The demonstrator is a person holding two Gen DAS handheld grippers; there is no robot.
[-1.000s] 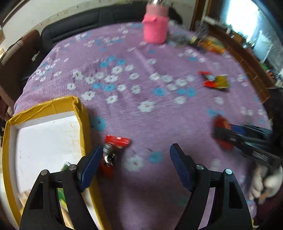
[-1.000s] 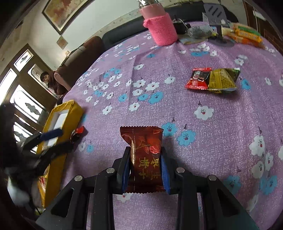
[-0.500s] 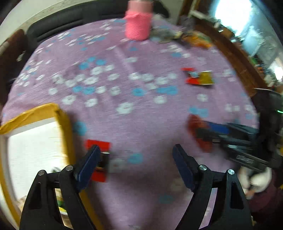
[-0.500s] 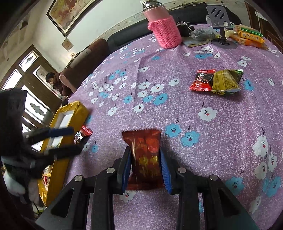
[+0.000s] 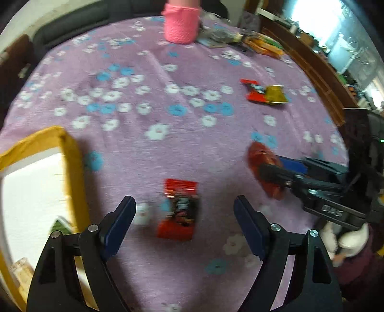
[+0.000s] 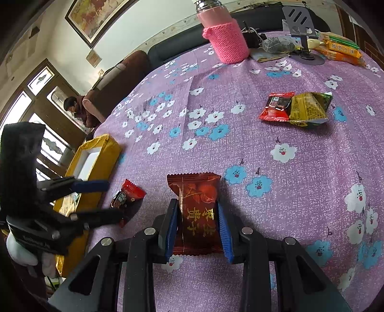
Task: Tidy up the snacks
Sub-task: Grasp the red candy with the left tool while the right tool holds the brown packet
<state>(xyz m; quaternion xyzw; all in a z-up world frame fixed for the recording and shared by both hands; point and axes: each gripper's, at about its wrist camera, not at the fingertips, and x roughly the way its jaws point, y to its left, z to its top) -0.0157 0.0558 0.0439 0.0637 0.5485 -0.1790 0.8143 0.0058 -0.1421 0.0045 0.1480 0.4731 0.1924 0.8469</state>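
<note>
A dark red-brown snack packet [image 6: 198,216] with gold characters sits pinched in the right gripper [image 6: 198,224], above the purple cloth [image 6: 276,148]. The left gripper [image 5: 184,224] is spread wide around a small red snack [image 5: 180,211] lying flat, right of the yellow box [image 5: 72,168].

Daylight, bright. Left view motion-blurred throughout; window [image 5: 309,19] far right blown out. Right view sharp; windows [image 6: 36,120] at left glare. Soft shadows under packets [image 6: 296,109]. Fisheye bends edges, dark corners in both.
</note>
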